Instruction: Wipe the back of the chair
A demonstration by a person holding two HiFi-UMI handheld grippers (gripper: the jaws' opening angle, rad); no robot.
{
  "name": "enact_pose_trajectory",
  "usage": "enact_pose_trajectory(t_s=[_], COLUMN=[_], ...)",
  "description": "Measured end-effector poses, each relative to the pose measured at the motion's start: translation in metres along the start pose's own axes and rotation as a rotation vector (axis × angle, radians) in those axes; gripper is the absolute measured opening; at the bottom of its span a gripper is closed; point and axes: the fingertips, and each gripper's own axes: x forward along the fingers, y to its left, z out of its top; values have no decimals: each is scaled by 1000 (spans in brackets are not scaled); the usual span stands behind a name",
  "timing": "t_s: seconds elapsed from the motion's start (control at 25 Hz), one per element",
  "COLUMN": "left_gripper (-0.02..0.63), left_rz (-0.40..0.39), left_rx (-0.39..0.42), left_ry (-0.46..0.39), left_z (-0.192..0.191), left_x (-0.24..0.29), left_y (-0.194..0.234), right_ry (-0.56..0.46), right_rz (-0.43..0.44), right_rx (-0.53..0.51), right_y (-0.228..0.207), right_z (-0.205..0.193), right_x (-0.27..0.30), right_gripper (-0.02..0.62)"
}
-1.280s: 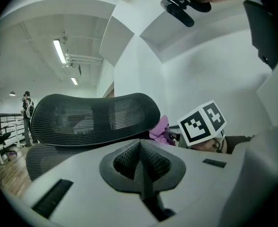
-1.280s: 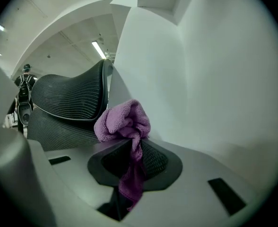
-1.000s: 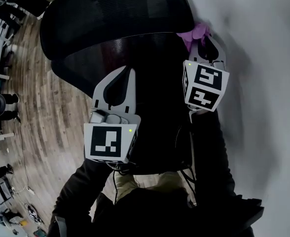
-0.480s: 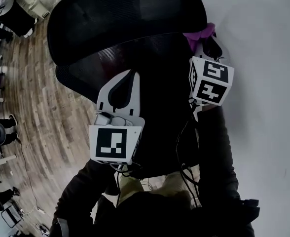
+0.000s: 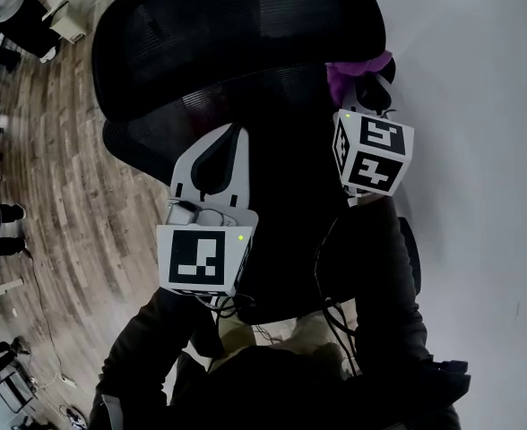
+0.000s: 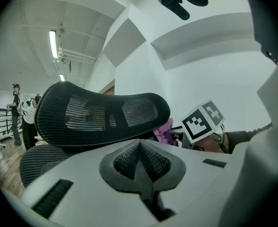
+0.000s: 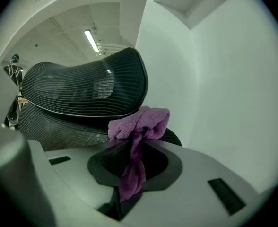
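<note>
Cloth (image 7: 140, 121), purple and bunched, is sitting clamped in the closed jaws of the right gripper (image 5: 372, 79), its bulk spilling past the tips while a strip is hanging back between the pads. Just ahead of those tips it is meeting the right edge of the black mesh chair back (image 5: 277, 137), right under the curved headrest (image 5: 246, 34). The left gripper (image 5: 237, 133) is hovering lower and to the left of the right one, jaws pressed together on nothing, pointing up at the same chair back; I cannot tell whether it is touching the mesh. Wooden floor (image 5: 75, 177) is showing beyond the left gripper, white wall (image 5: 479, 150) beyond the right
</note>
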Motion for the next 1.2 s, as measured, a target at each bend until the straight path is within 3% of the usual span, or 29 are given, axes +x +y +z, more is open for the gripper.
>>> enact_pose_trajectory(t_s=[0.64,1.2], left_gripper=[9,9], left_rz=[54,97], left_rx=[1,-7], left_ry=[-6,-9], left_z=[-9,-12], left_x=[-23,-41], left_y=[41,60], right_ry=[35,44], right_rz=[125,199], right_rx=[80,85], right_y=[77,119], right_z=[-14,-12], right_x=[-5,-11], right_gripper=[58,58])
